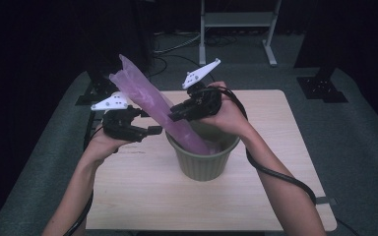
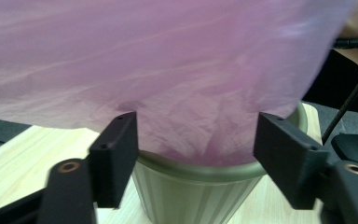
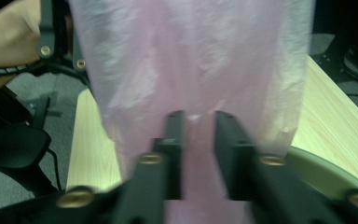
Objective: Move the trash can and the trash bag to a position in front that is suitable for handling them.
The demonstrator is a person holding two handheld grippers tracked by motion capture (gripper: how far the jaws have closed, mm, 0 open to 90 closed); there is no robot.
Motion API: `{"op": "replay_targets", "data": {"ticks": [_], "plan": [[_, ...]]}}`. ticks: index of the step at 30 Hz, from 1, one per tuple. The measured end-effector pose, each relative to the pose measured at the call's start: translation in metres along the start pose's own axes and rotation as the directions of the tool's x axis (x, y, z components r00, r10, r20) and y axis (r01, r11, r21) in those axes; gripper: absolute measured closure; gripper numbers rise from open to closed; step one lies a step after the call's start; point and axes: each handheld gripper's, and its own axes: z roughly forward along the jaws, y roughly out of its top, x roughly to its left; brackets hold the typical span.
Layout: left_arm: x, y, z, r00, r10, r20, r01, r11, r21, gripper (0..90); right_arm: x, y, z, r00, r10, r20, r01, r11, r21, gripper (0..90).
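The right gripper (image 1: 173,116) is pinching a fold of the purple plastic bag (image 1: 152,101); in the right gripper view its jaws are standing nearly together with the thin film caught between them (image 3: 198,116). The left gripper (image 1: 153,131) is waiting at about nine o'clock from the bin, its jaws spread apart on either side of the hanging film without pressing on it, as the left gripper view shows (image 2: 191,154).

The bag's lower end is already sitting inside the green ribbed bin (image 1: 204,164), which is standing upright near the middle of the wooden table (image 1: 275,196). The rest of the bag is rising out toward eleven o'clock, bunched and unopened.

Judging from this, the lining is only begun: the mouth is yet to be opened, spread and folded over the rim.
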Motion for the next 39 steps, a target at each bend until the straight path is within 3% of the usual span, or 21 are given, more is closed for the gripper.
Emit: {"op": "replay_targets", "data": {"ticks": [2, 6, 13, 19, 27, 31, 39], "plan": [[-0.001, 0.002, 0.000, 1.0000, 0.006, -0.005, -0.006, 1.0000, -0.001, 40.0, 0.002, 0.000, -0.001, 1.0000, 0.000, 0.006, 0.000, 1.000, 0.014, 90.0], [-0.003, 0.005, 0.000, 1.0000, 0.009, -0.003, -0.009, 0.9999, 0.007, 45.9, 0.002, -0.006, -0.009, 1.0000, 0.007, 0.004, -0.007, 1.000, 0.023, 90.0], [-0.004, 0.009, 0.005, 0.9998, 0.020, 0.002, -0.020, 0.9998, 0.007, 46.7, 0.003, -0.024, -0.031, 0.9997, 0.014, 0.021, -0.014, 1.000, 0.022, 90.0], [-0.006, 0.019, 0.016, 0.9990, 0.016, 0.042, -0.016, 0.9998, 0.008, 46.8, 0.004, -0.035, -0.044, 0.9996, 0.022, 0.019, -0.022, 1.000, 0.008, 90.0], [-0.012, 0.027, 0.033, 0.9925, 0.036, 0.117, -0.038, 0.9992, 0.013, 72.0, 0.011, -0.039, -0.050, 0.9998, 0.012, 0.018, -0.012, 1.000, 0.006, 90.0], [-0.015, 0.030, 0.038, 0.9935, 0.047, 0.104, -0.049, 0.9985, 0.023, 89.9, 0.012, -0.041, -0.054, 0.9997, 0.004, 0.024, -0.004, 1.000, 0.009, 90.0], [-0.014, 0.029, 0.035, 0.9956, 0.048, 0.081, -0.050, 0.9984, 0.026, 90.0, 0.008, -0.054, -0.070, 0.9976, 0.041, 0.055, -0.040, 0.999, -0.005, 90.0]]}}
